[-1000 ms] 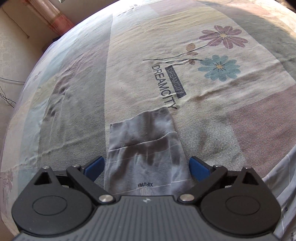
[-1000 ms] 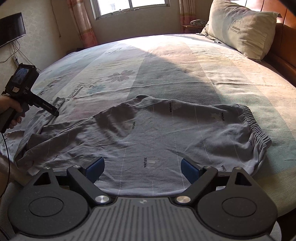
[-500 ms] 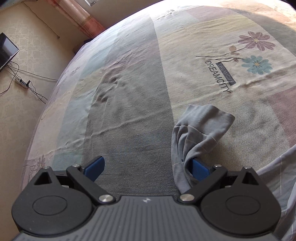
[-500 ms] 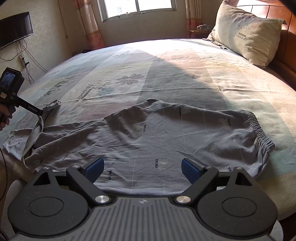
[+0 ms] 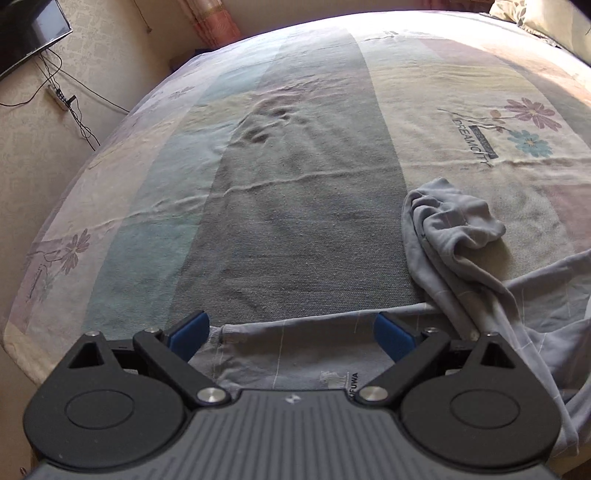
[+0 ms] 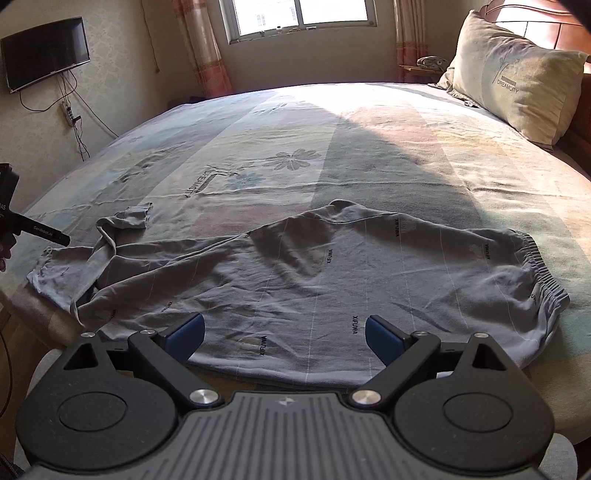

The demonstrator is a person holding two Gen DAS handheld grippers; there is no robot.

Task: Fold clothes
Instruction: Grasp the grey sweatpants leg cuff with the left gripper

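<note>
Grey trousers point(image 6: 332, 273) lie spread across the near side of the bed, elastic waistband point(image 6: 543, 273) to the right, legs running left. One leg end is crumpled and twisted point(image 5: 454, 221), the other lies flat with its hem point(image 5: 295, 325) near the bed edge. My left gripper point(image 5: 291, 334) hovers open over that flat hem, nothing between its blue pads. Over the trousers' near edge my right gripper point(image 6: 284, 334) stands open and empty. At the far left of the right wrist view the left gripper's body point(image 6: 22, 225) shows in a hand.
A striped bedsheet point(image 5: 295, 192) with flower prints and "DREAMCITY" lettering covers the bed. A pillow point(image 6: 513, 88) leans at the headboard, back right. A wall TV point(image 6: 44, 51) with cables hangs at left, a window point(image 6: 299, 14) behind. The bed edge drops off close to me.
My left gripper let go of the trouser leg end, which now lies crumpled at right, and swung left and back over the other leg's hem. The right gripper drew back slightly.
</note>
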